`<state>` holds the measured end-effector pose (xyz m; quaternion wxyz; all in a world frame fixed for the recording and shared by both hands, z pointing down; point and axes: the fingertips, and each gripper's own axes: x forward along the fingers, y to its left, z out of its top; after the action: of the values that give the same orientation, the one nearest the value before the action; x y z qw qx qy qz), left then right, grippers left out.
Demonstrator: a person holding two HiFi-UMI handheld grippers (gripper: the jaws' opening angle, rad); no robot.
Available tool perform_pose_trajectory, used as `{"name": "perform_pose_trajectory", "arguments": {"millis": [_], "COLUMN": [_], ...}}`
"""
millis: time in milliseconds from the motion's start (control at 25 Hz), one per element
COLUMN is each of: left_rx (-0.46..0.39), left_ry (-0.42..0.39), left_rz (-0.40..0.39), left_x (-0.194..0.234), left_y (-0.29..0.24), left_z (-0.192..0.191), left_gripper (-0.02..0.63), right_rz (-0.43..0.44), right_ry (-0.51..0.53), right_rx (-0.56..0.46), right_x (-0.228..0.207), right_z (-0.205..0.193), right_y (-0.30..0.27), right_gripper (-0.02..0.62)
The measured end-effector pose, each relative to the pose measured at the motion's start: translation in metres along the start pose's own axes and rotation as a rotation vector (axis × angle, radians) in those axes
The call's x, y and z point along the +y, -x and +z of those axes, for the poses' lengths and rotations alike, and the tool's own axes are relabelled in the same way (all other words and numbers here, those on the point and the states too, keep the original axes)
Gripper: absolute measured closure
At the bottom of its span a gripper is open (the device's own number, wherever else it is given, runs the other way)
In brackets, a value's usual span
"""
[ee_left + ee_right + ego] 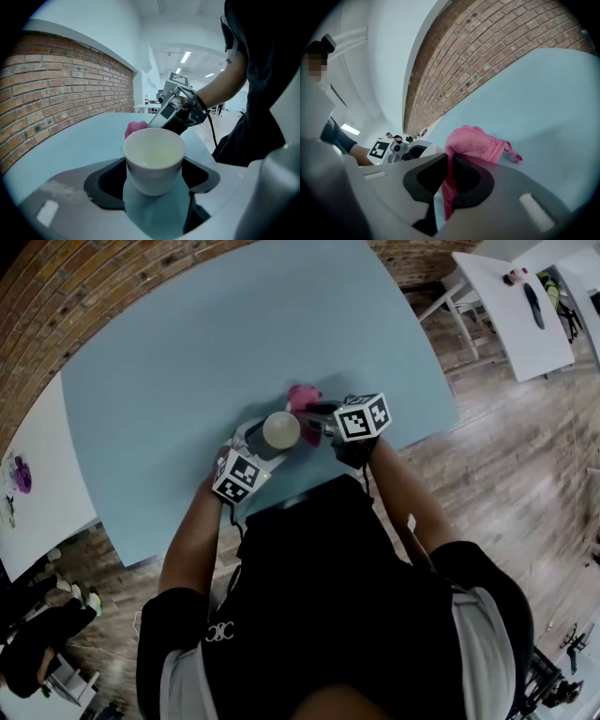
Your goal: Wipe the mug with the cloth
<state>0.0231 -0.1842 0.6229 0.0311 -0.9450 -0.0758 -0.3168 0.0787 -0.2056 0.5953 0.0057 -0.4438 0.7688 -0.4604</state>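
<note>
A white handleless mug (pixel 153 159) sits upright between the jaws of my left gripper (pixel 154 180), which is shut on its lower body; the head view shows the mug (pixel 280 429) above the light blue table (pixel 187 371) near its front edge. My right gripper (pixel 449 180) is shut on a pink cloth (pixel 473 143) that bunches out past the jaws. In the head view the cloth (pixel 302 397) lies just right of the mug's rim, with the right gripper (pixel 323 418) beside it. From the left gripper view the cloth (pixel 135 127) peeks out behind the mug.
A brick wall (pixel 112 277) runs behind the table. White tables stand at the far right (pixel 511 306) and at the left (pixel 37 484). Wooden floor (pixel 525 456) surrounds the table. The person's dark torso (pixel 347 615) fills the lower head view.
</note>
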Motion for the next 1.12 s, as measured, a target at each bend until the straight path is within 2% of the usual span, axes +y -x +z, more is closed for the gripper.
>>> {"name": "perform_pose_trajectory", "arguments": {"millis": [80, 200, 440, 520, 720, 840, 960, 1120], "left_rx": [0.004, 0.001, -0.013, -0.016, -0.019, -0.018, -0.013, -0.01], "left_ry": [-0.003, 0.004, 0.006, 0.007, 0.003, 0.007, -0.002, -0.016], "left_rz": [-0.008, -0.006, -0.011, -0.014, -0.015, -0.021, -0.032, -0.045], "left_x": [-0.002, -0.003, -0.006, -0.007, -0.006, -0.006, -0.007, -0.009], "left_y": [0.001, 0.003, 0.002, 0.002, 0.003, 0.003, 0.002, 0.001], "left_z": [0.0, -0.001, 0.0, 0.0, 0.0, 0.0, -0.001, 0.0], "left_gripper": [0.213, 0.215, 0.215, 0.215, 0.215, 0.215, 0.215, 0.215], "right_rz": [-0.015, 0.018, 0.132, 0.141, 0.094, 0.089, 0.125, 0.106], "right_ry": [-0.058, -0.152, -0.064, -0.105, -0.188, -0.119, -0.007, 0.175], "right_rx": [0.012, 0.002, 0.0, -0.007, 0.005, 0.023, 0.041, 0.157], "right_x": [-0.013, -0.02, 0.001, -0.004, -0.019, -0.008, 0.013, 0.03], "right_z": [-0.009, -0.011, 0.0, -0.001, -0.011, -0.006, 0.007, 0.015], "right_y": [-0.008, -0.015, -0.001, -0.003, -0.016, -0.009, 0.004, 0.004], "right_gripper": [0.555, 0.555, 0.555, 0.555, 0.555, 0.555, 0.555, 0.555]}}
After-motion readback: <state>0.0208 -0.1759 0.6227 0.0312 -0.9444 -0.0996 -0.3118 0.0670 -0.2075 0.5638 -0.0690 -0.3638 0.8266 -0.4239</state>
